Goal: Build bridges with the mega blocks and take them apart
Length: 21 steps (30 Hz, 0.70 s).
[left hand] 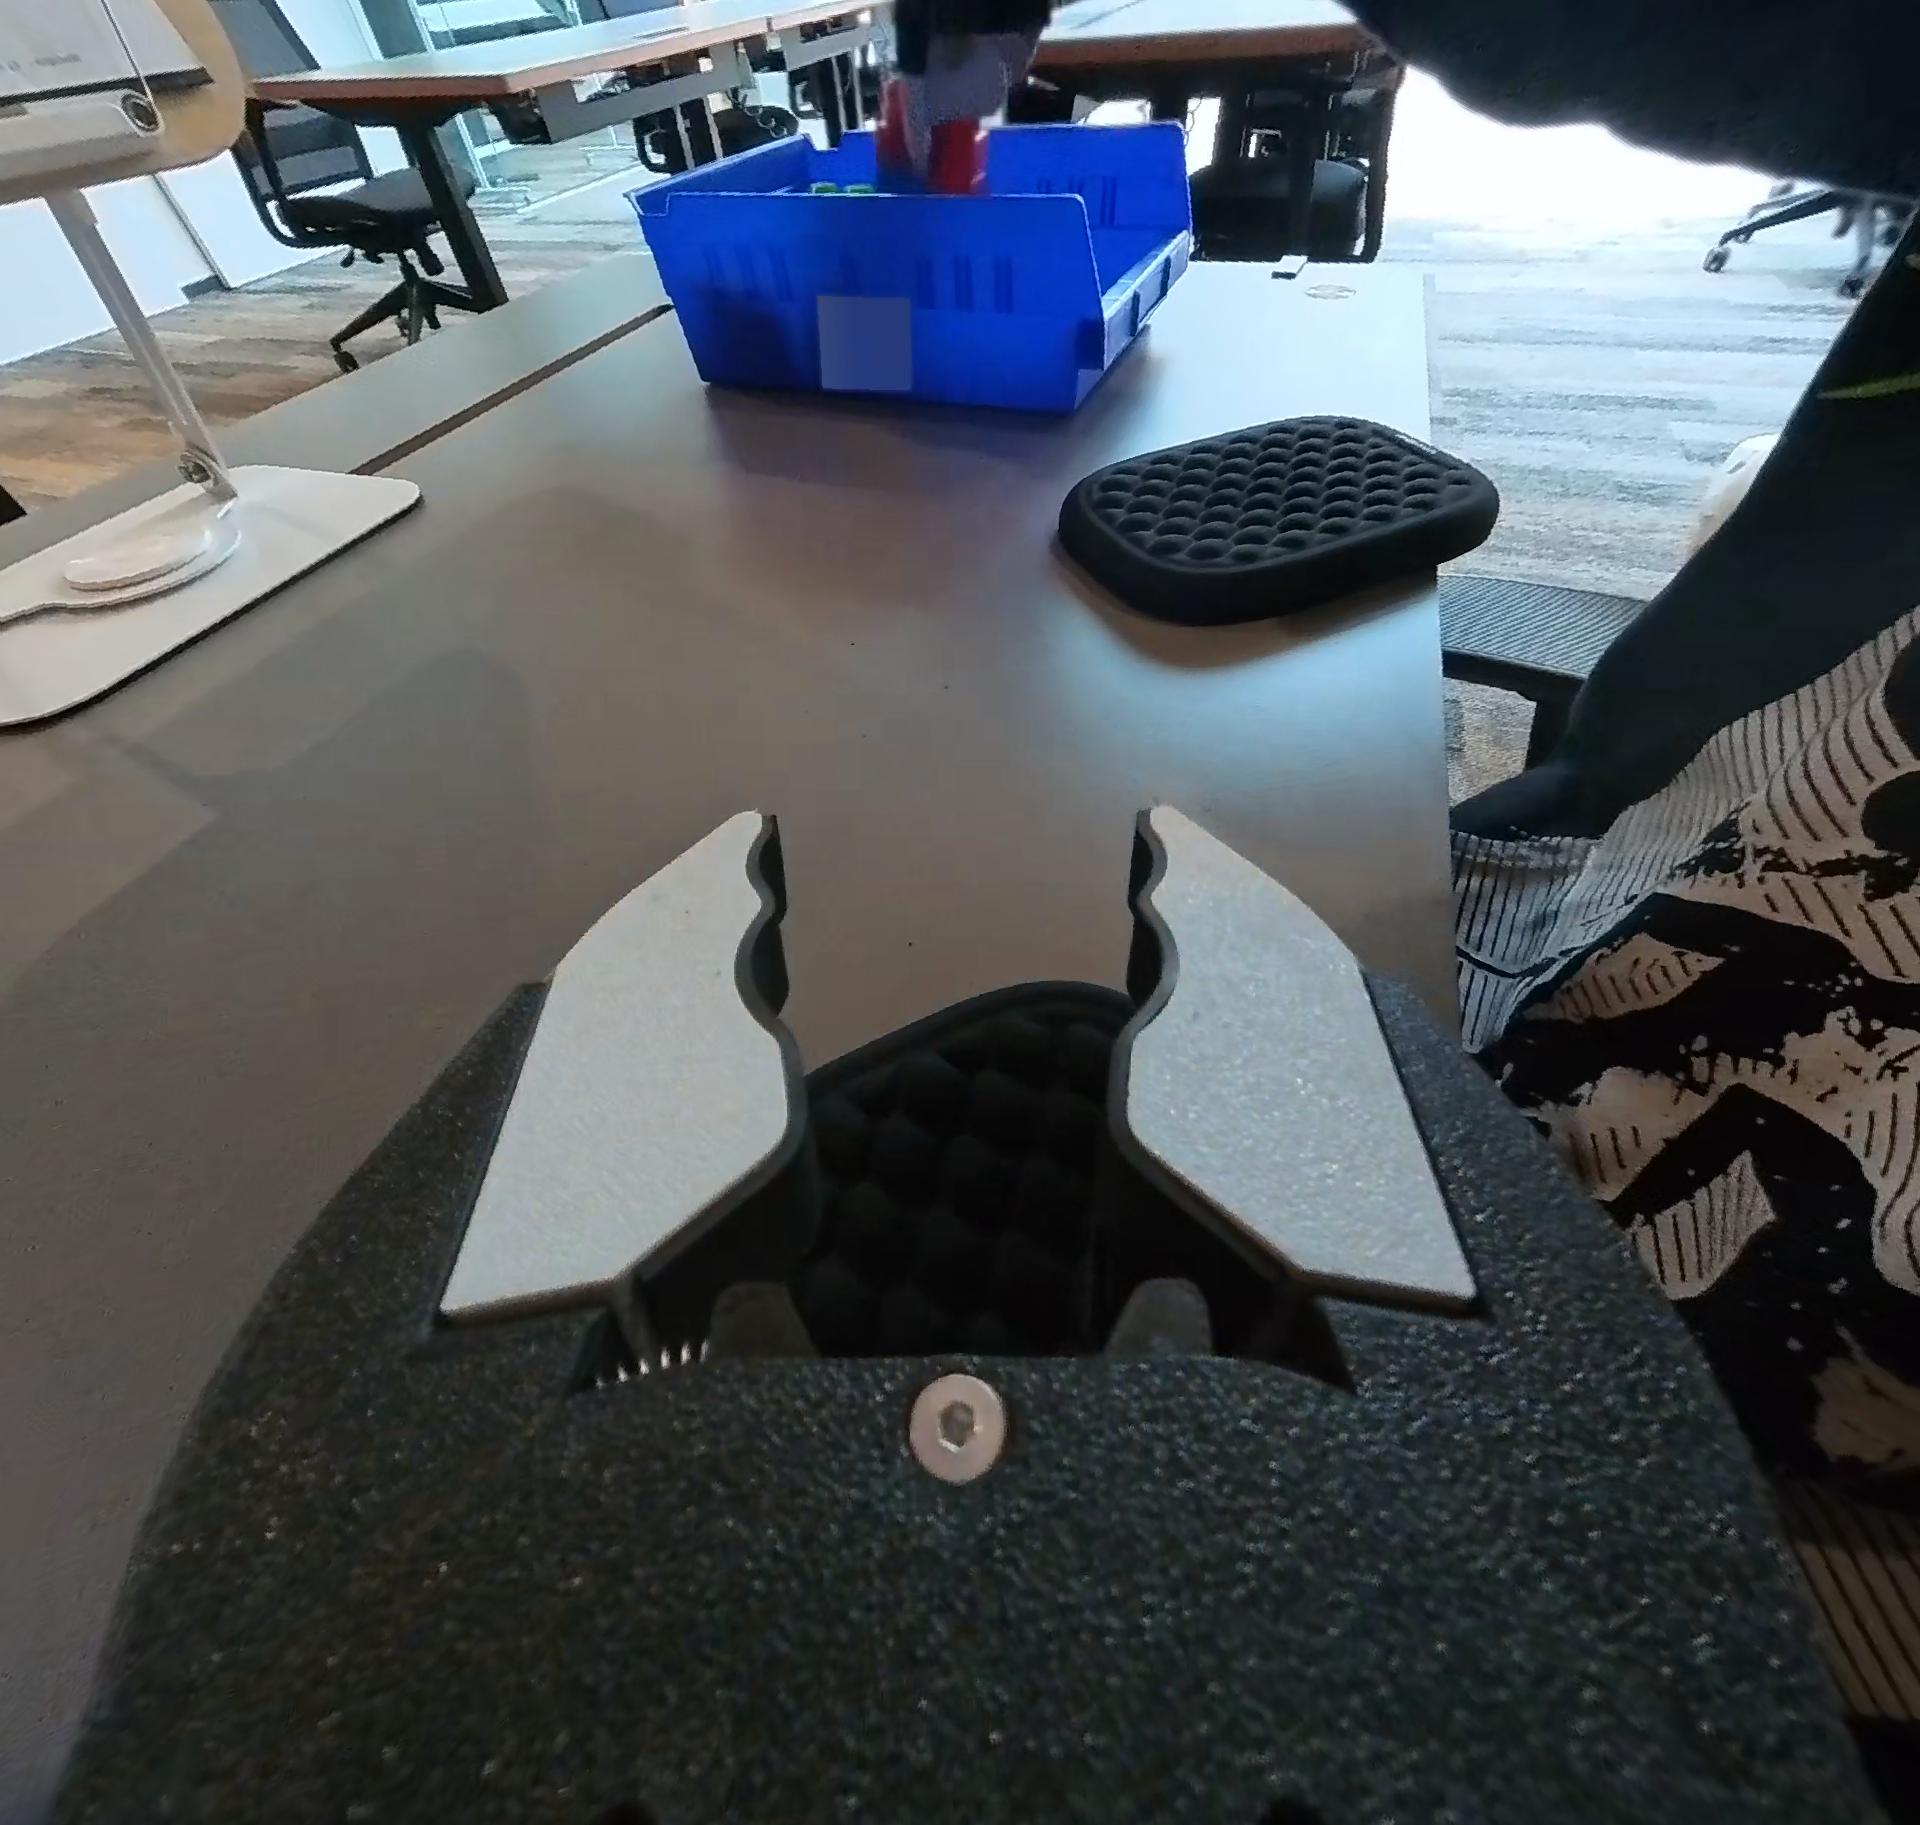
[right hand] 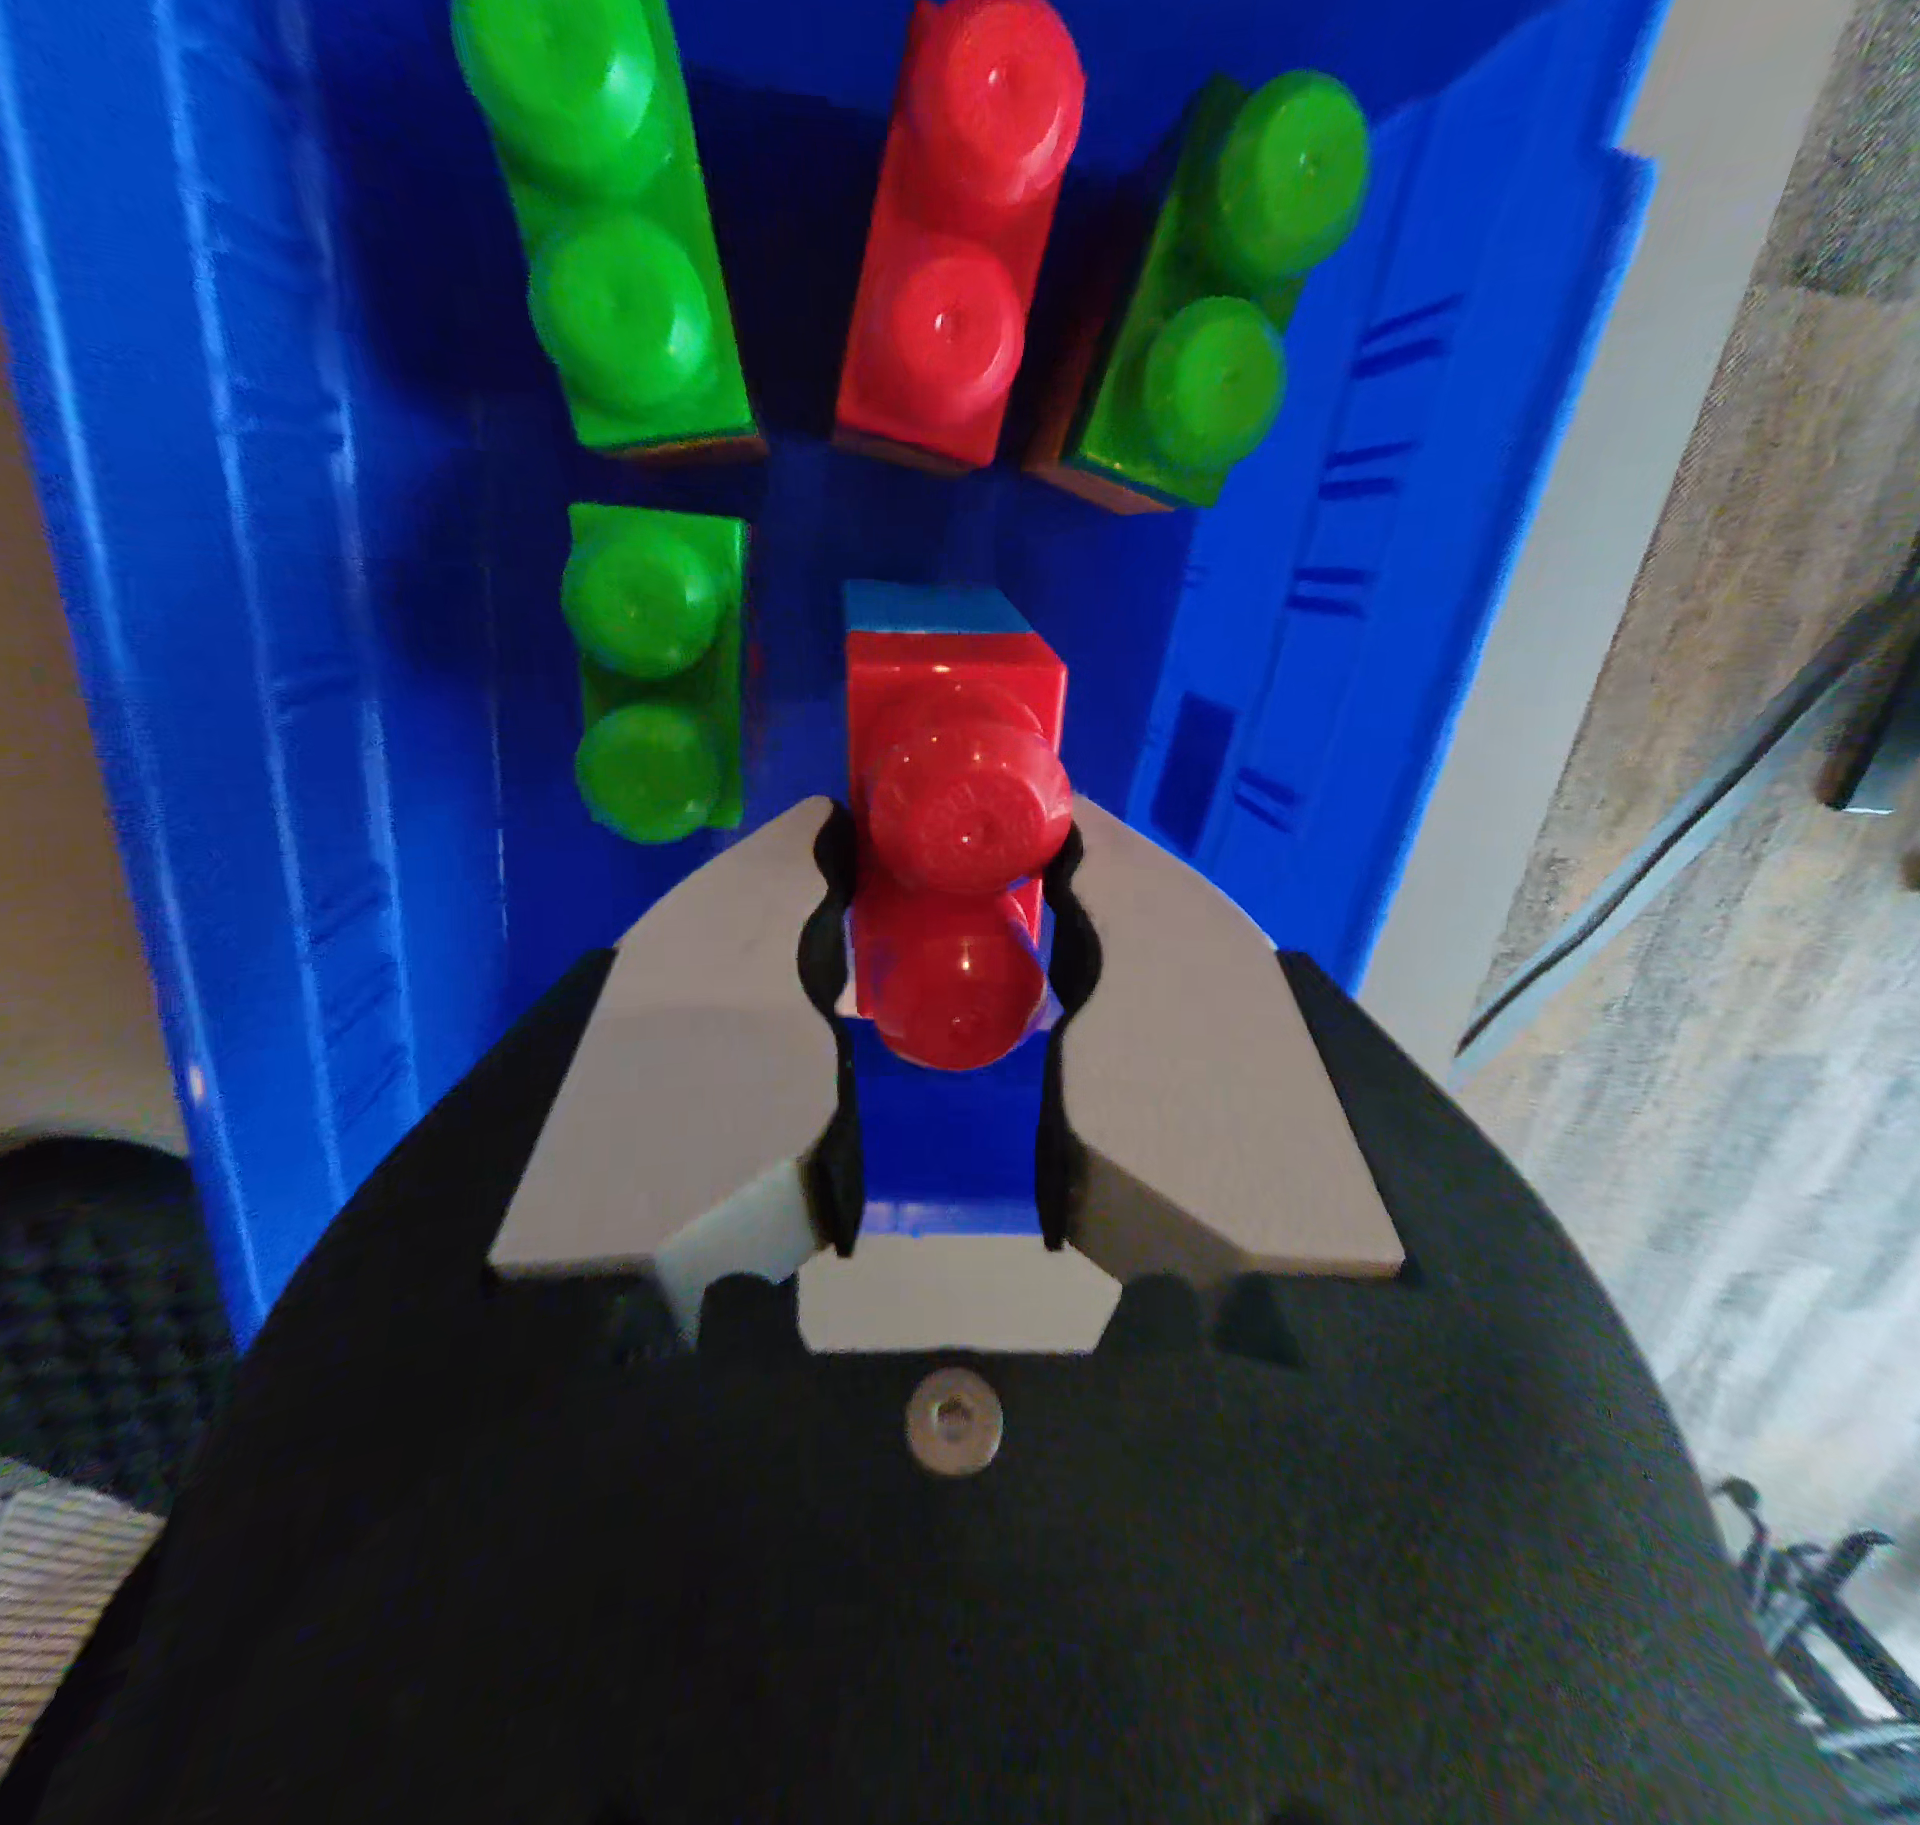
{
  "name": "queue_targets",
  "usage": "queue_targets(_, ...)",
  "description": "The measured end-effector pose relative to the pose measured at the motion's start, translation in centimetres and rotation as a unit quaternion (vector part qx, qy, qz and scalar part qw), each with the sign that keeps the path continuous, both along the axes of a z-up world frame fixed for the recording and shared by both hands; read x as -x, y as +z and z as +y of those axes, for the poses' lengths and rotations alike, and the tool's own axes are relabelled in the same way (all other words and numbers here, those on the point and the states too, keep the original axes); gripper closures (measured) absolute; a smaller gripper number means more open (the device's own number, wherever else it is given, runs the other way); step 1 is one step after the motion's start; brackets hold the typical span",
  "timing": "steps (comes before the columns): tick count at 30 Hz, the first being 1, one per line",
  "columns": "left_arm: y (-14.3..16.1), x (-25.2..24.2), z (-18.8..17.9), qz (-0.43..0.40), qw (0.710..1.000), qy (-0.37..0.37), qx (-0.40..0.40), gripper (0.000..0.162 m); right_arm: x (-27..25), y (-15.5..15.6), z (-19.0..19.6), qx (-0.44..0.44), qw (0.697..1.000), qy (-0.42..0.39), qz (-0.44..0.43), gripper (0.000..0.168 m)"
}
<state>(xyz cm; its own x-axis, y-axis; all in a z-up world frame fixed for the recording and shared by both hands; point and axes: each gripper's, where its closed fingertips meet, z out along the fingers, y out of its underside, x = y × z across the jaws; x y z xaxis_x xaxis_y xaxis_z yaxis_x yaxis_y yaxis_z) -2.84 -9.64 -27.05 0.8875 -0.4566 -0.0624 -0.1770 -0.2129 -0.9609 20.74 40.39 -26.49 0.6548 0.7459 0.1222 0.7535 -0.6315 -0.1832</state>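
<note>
In the right wrist view my right gripper (right hand: 951,840) points down into a blue bin (right hand: 249,549) and is shut on a red two-stud block (right hand: 961,830). On the bin floor stand three green blocks (right hand: 608,206) (right hand: 1210,300) (right hand: 655,674) and another red block (right hand: 961,227). In the left wrist view my left gripper (left hand: 954,825) is open and empty, low over the grey table (left hand: 623,632). Far ahead the blue bin (left hand: 914,289) stands with the right gripper and its red block (left hand: 951,160) above it.
A black honeycomb pad (left hand: 1278,513) lies right of the bin near the table's right edge. A white monitor stand (left hand: 135,570) is at the left. A person's patterned clothing (left hand: 1714,1048) is at the right. Office desks and chairs stand behind. Tip to tip, the grippers are about 55 cm apart.
</note>
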Motion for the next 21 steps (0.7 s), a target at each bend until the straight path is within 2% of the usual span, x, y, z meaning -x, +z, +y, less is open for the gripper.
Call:
queue_targets(10,-0.1,0.0,0.0,0.000,1.000,-0.003,0.004,0.098,0.9,-4.0,1.1,0.019,0.999,-0.023,-0.016,0.133)
queue_targets(15,-0.1,-0.1,0.0,0.000,1.000,-0.003,0.003,0.099,1.4,-4.8,1.2,0.022,0.999,-0.025,-0.023,0.132)
queue_targets(17,-0.1,-0.1,0.0,-0.001,1.000,-0.004,0.004,0.099,1.4,-4.9,1.2,0.021,0.999,-0.024,-0.028,0.126)
queue_targets(21,-0.2,-0.1,0.0,0.000,1.000,-0.004,0.005,0.099,1.3,-4.7,1.1,0.017,0.999,-0.018,-0.031,0.124)
